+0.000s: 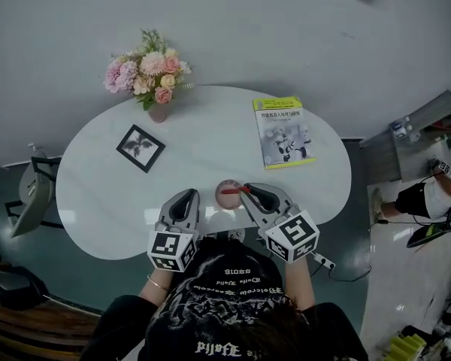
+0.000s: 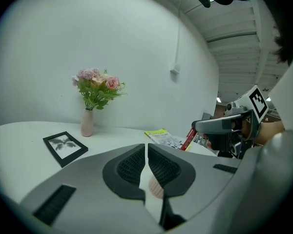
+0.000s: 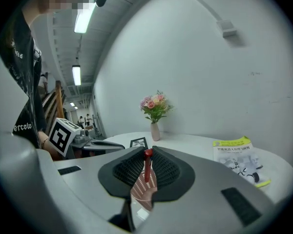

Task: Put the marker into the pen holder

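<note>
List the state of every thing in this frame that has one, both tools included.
left tool, shut, empty.
right tool, shut on the marker.
marker, gripped, over the pen holder, not released.
pen holder, upright.
flower vase, upright.
picture frame, lying flat.
booklet, closed, lying flat.

Both my forearms reach forward, tongs side by side and near each other, not touching.

Left tongs (image 1: 186,196): point ahead, tilted slightly down. Jaws closed tip to tip. Nothing gripped between pads (image 2: 129,168).

Right tongs (image 1: 253,192): same slight downward tilt, angled a little toward left tongs. Jaws clamped on red marker (image 3: 147,165), pinched between pads (image 3: 170,169), one end at jaw tips.

Coded cube at rear of each tongs faces up toward me.
</note>
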`<state>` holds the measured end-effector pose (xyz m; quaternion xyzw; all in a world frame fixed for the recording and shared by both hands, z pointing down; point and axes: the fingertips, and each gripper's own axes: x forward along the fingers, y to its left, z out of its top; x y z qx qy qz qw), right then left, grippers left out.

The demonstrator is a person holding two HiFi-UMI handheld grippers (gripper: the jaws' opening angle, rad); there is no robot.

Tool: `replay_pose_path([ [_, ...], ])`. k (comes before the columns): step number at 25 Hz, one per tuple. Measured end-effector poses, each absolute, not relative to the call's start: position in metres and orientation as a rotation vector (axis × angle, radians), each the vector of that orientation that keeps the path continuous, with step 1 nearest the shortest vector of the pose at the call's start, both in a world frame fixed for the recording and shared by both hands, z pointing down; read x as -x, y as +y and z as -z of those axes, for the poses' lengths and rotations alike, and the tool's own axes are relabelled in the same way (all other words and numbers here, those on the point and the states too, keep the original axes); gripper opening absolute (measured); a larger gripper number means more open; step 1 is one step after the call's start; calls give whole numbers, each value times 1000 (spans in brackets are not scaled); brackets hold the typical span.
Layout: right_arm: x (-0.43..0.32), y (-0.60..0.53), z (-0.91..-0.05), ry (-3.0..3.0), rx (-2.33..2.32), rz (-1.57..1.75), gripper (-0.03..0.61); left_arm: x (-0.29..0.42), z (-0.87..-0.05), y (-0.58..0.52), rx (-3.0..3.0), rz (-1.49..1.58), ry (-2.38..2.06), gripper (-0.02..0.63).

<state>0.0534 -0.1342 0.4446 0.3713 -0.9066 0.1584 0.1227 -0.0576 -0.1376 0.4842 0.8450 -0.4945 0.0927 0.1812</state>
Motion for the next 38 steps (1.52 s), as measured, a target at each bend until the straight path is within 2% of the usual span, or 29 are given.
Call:
replay_pose_path([
  [38, -45, -138, -513, -2581, -1030, -648, 74, 60, -489, -135, -2348, -293, -1460, 35],
])
